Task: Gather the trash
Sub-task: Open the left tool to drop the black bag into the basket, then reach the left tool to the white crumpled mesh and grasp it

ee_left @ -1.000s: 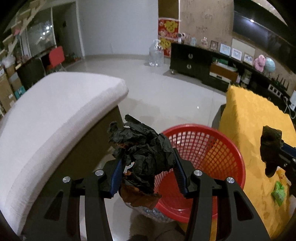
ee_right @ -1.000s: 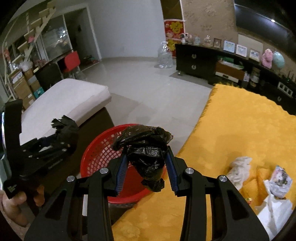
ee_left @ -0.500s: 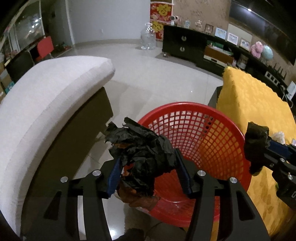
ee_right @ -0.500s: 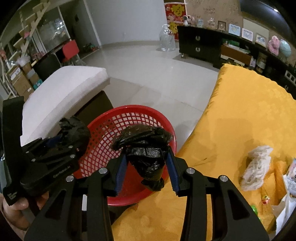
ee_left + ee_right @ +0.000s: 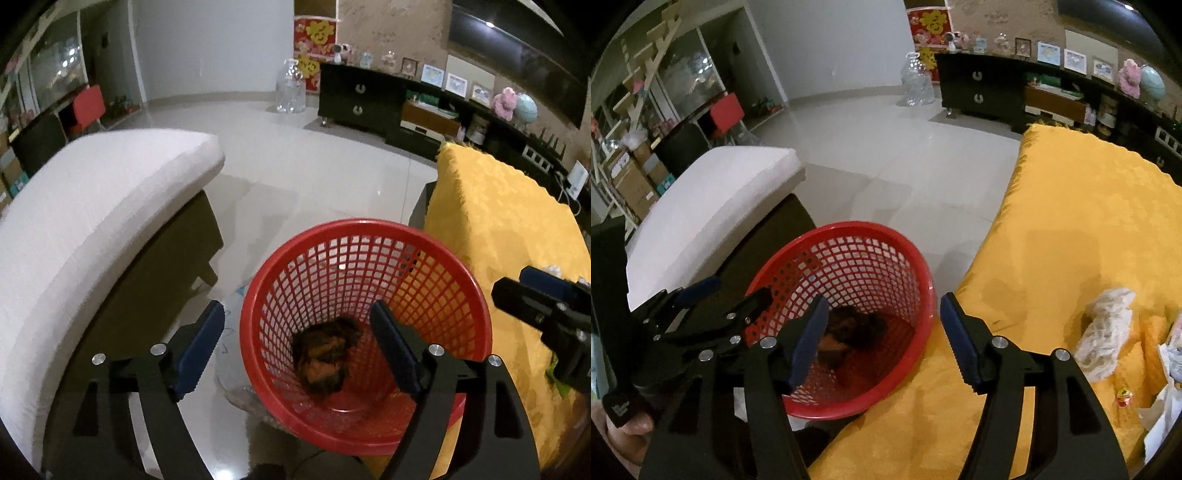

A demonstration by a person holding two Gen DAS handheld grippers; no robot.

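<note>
A red mesh basket stands on the floor between a white seat and a yellow-covered table. Dark crumpled trash lies at its bottom, also visible in the right wrist view as a dark crumpled heap. My left gripper hangs over the basket, its jaws opening with nothing between them. My right gripper is over the basket's right rim, jaws likewise opening and empty. A crumpled white tissue and a small red-yellow scrap lie on the yellow cloth.
The white cushioned seat borders the basket on the left and the yellow-covered table on the right. White paper lies at the table's right edge. Pale tiled floor, a dark cabinet and a clear bottle are behind.
Both grippers held black crumpled bundles over the basket; both have opened, and the bundles now lie at the bottom of the basket. The right gripper sank slightly.
</note>
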